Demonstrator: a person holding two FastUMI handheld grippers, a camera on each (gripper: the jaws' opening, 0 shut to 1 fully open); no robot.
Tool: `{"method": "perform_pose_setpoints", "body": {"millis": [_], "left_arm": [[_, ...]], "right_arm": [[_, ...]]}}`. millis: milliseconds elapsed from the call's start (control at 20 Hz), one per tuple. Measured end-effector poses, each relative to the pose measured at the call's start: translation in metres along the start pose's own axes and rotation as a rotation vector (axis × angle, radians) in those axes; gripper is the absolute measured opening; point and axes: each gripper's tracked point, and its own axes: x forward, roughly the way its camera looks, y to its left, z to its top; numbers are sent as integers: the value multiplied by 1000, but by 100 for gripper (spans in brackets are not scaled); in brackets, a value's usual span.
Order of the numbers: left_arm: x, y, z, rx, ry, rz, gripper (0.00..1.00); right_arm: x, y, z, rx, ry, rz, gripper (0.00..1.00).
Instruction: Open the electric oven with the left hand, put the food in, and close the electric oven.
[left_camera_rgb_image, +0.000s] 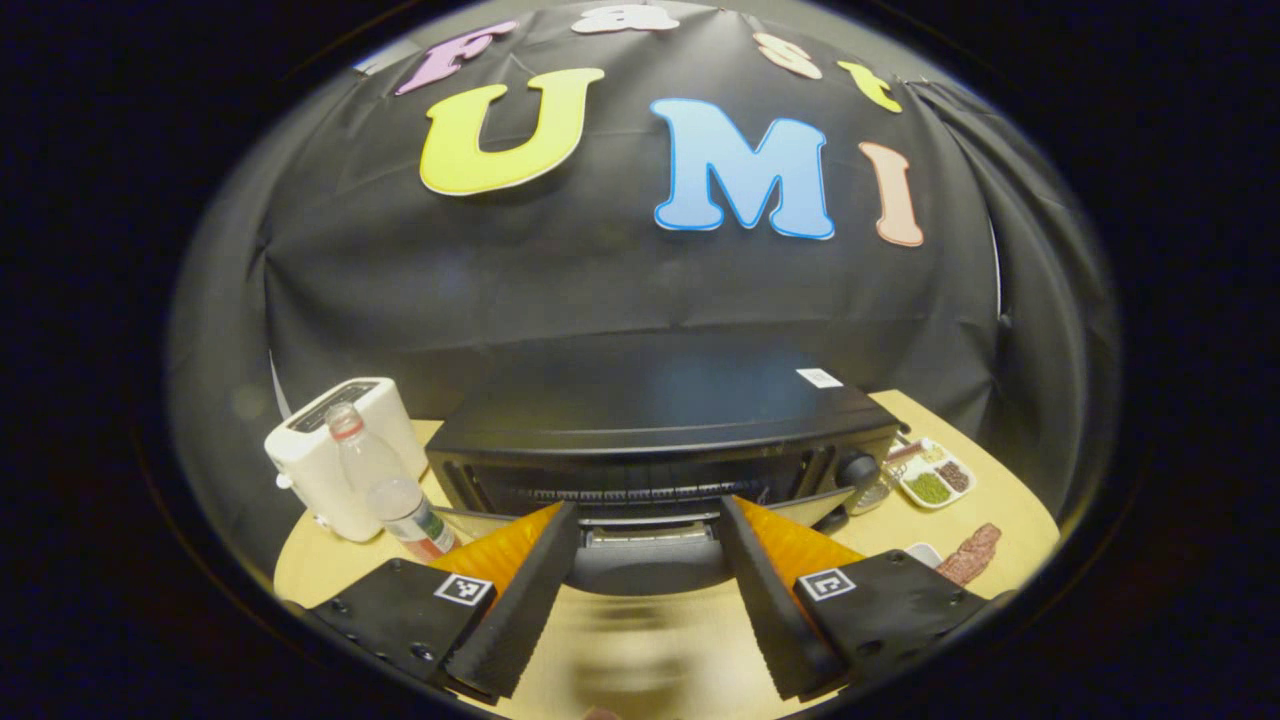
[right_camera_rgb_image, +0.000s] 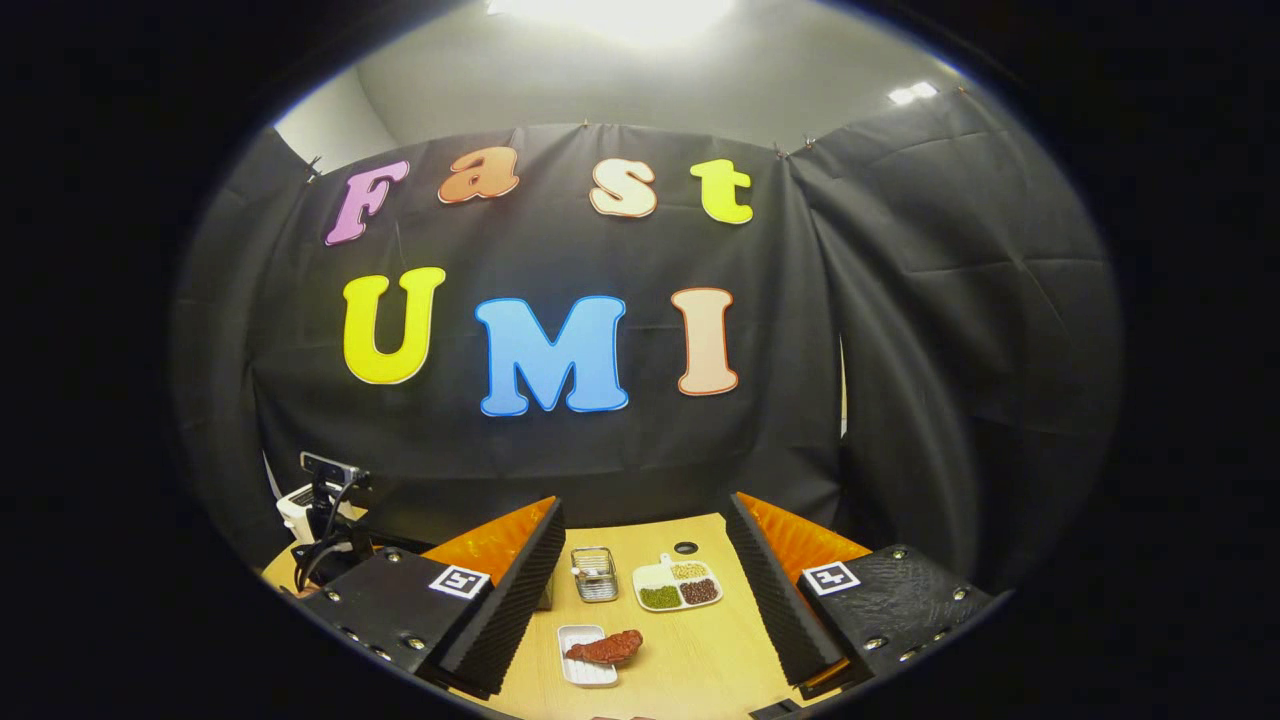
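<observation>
**Left tongs line up on the oven door as the food waits on its tray**

The left tongs (left_camera_rgb_image: 648, 590) stand spread wide and hold nothing, aimed square at the black electric oven (left_camera_rgb_image: 665, 440) straight ahead of them. The oven's door handle (left_camera_rgb_image: 650, 535) lies crosswise between the two open fingers, close in front of the tips, a placing that suits a grab on the bar and a pull to drop the door. Whether the door has begun to tip is hard to tell, as the lower part of the left gripper view is blurred. To the left of these tongs, a clear plastic bottle (left_camera_rgb_image: 390, 490) leans against a white toaster (left_camera_rgb_image: 335, 455) on the desk (left_camera_rgb_image: 1000, 500).

The right tongs (right_camera_rgb_image: 645, 600) also gape wide and empty, held back over the desk. Just ahead of them and low between the fingers, a reddish-brown piece of meat (right_camera_rgb_image: 605, 648) rests on a small white tray (right_camera_rgb_image: 583, 668), the food apparently due for the oven. Farther ahead, a white divided dish (right_camera_rgb_image: 677, 584) holds green, brown and pale grains in separate compartments, beside a small wire basket (right_camera_rgb_image: 594, 573).
</observation>
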Motion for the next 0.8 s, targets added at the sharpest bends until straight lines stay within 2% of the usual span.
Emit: {"method": "perform_pose_setpoints", "body": {"millis": [200,300,350,500,550,600,800], "left_arm": [[-13,-3,-15,4,12,-12,99],[-17,-3,-24,2,19,-2,99],[-20,-4,-28,8,17,7,95],[-28,-6,-48,28,41,35,99],[-27,-8,-51,35,42,40,95],[-29,-9,-57,37,48,42,97],[-42,-11,-96,-17,110,46,96]], "right_arm": [[-2,10,-6,7,8,16,98],[1,12,-7,5,14,39,98],[3,12,-5,3,9,48,98],[14,6,-8,3,20,75,98],[19,4,-8,5,22,80,98],[23,1,-8,8,23,87,98],[43,-4,-14,13,43,121,98]]}}
